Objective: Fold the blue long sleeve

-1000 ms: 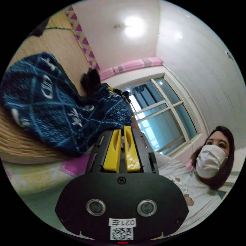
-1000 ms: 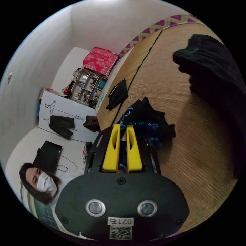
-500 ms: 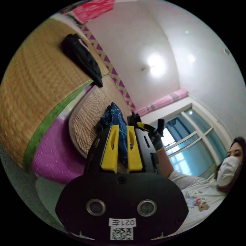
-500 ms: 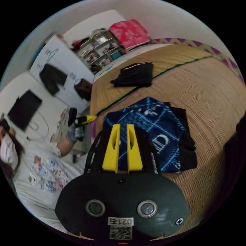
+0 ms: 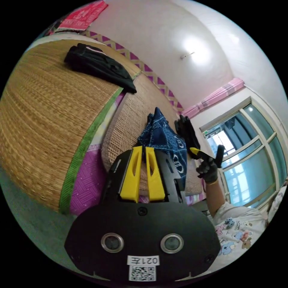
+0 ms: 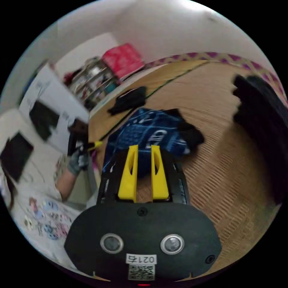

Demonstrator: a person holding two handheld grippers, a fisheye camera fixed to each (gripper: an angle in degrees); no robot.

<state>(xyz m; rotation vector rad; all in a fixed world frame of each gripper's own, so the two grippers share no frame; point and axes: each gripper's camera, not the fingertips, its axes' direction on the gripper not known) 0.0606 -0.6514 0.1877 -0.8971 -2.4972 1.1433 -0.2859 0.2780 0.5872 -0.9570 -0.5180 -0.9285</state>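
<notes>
Blue long sleeve bunched on woven mat, long axis unclear.

We saw white walls and a ceiling lamp glowing overhead. A large white-framed window let in daylight, with a pink valance above it. Woven straw mats covered the floor, edged in purple triangles. An open shelf unit stood cluttered against the far wall, a red cloth on top.
</notes>
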